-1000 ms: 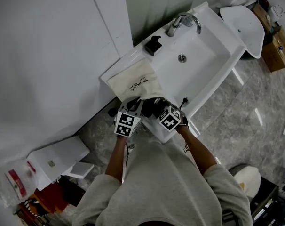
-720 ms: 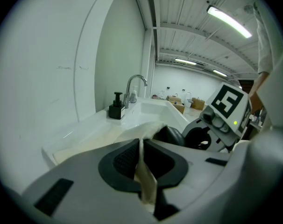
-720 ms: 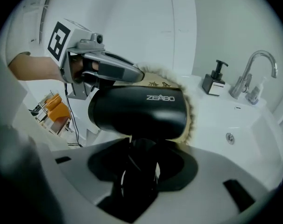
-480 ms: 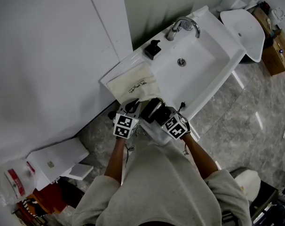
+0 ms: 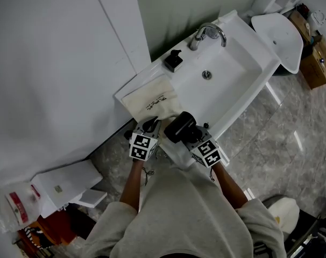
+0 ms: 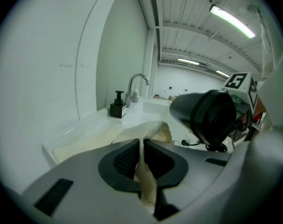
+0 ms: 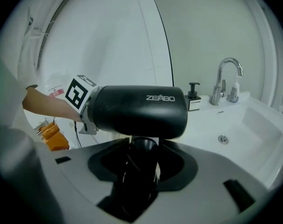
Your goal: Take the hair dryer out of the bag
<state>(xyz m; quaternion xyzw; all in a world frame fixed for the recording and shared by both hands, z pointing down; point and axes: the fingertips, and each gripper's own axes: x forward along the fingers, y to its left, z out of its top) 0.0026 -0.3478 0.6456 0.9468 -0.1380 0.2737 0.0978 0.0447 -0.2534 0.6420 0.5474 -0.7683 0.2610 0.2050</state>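
Hair dryer (image 7: pixel 139 111) in right hand-held gripper (image 7: pixel 141 171)

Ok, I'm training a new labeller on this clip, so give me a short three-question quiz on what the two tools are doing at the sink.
1. True or false: the hair dryer is inside the bag.
2. What does the left tool grip? A) nothing B) the bag's edge C) the hair dryer
3. Fill in: the right tool holds the hair dryer by its ____.

Key:
1. False. It is out of the bag and held up in the air.
2. B.
3. Handle.
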